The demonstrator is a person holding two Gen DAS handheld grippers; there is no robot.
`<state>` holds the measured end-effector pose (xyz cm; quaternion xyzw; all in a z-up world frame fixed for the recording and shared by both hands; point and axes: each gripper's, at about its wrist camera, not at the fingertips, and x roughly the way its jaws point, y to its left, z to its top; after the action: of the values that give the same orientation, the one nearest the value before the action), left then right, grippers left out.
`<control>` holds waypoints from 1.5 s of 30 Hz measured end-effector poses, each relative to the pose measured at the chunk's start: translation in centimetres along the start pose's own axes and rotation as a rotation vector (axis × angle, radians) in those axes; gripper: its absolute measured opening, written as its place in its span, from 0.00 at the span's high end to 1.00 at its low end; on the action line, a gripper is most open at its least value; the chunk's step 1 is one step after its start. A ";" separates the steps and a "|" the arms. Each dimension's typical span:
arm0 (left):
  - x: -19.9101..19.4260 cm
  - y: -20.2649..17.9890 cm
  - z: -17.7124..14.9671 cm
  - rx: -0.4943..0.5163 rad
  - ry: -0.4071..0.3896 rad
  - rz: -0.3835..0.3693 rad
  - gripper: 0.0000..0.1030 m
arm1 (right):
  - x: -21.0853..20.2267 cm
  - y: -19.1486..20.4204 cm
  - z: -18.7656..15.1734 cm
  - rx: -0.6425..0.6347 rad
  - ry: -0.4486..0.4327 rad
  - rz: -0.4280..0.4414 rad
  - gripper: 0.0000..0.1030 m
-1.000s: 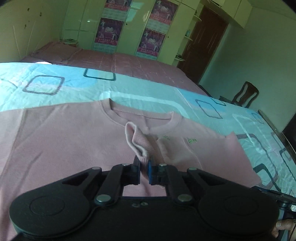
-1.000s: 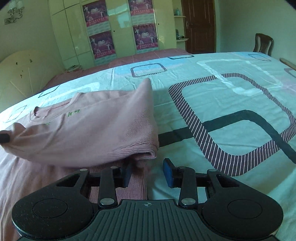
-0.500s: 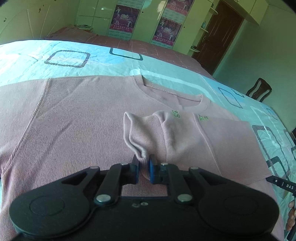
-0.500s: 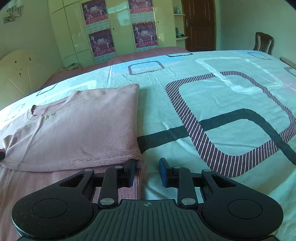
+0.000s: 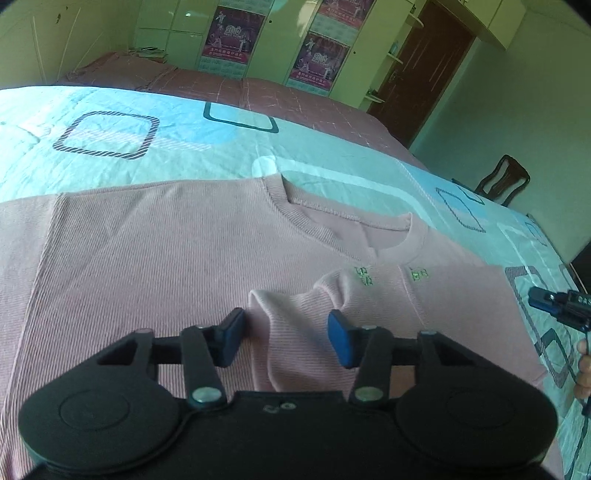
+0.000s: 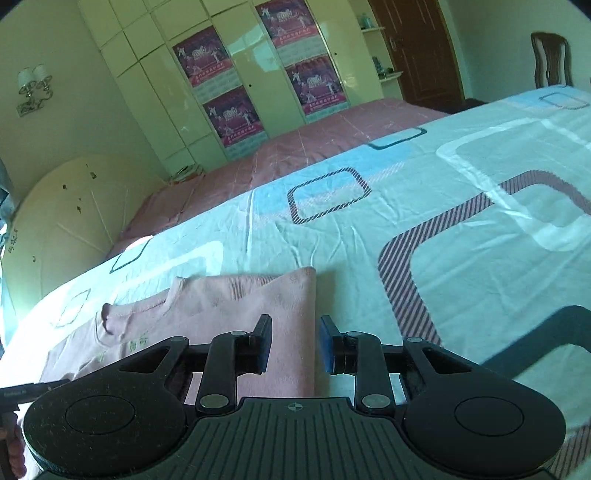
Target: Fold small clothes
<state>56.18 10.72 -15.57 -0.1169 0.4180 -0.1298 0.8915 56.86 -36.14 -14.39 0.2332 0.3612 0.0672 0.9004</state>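
Bedroom setup, pretty sunlit: pale green wardrobe doors (image 5: 173, 44) with purple posters (image 5: 231, 35) along the far wall, a dark brown door (image 5: 424, 70) further right, and a wooden chair (image 5: 502, 179) off in the right corner. Closer in there's a big bed with a pale blue bedsheet (image 5: 155, 155) printed with rounded squares, plus a pink cover (image 5: 295, 99) behind it.

Laid flat on that sheet is the pink sweater (image 5: 155, 258), collar toward the far side. Its left half lies spread out, while the right sleeve is folded across the chest, little green embroidery showing near the collar, and the cuff (image 5: 291, 317) ends up bunched near the middle.

Left gripper (image 5: 282, 332) hovers right over that cuff. Its jaws are opening, a moderate gap now, with the cuff fabric sitting between the blue pads but neither pad pressing on it, as far as I can see.

Over on the right edge of the left wrist view you can spot the tip of the other tool and a bit of the person's hand (image 5: 583, 369).

Right gripper (image 6: 295, 343) is at the folded right edge of the sweater. Its fingers are narrowly apart, and the sweater's edge lies under the gap with nothing pinched. From that camera, the rest of the sheet stretches off to the right.
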 end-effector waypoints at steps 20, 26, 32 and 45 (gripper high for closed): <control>-2.0 -3.8 0.5 0.126 -0.158 0.043 0.58 | 4.1 5.0 -0.2 -0.374 0.027 -0.040 0.78; 3.0 -5.1 0.3 0.229 -0.049 0.100 0.47 | 7.0 3.2 0.6 -0.322 0.037 -0.239 0.79; 1.5 -6.2 -0.7 0.288 -0.071 0.111 0.48 | 5.8 2.7 0.9 -0.332 0.074 -0.203 0.78; -2.8 -7.7 -4.3 0.282 -0.084 0.073 0.49 | -2.4 5.3 -6.7 -0.422 0.088 -0.170 0.78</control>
<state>50.04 4.02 -13.83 0.0194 0.3617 -0.1499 0.9200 50.78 -29.64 -14.69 0.0053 0.3965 0.0752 0.9150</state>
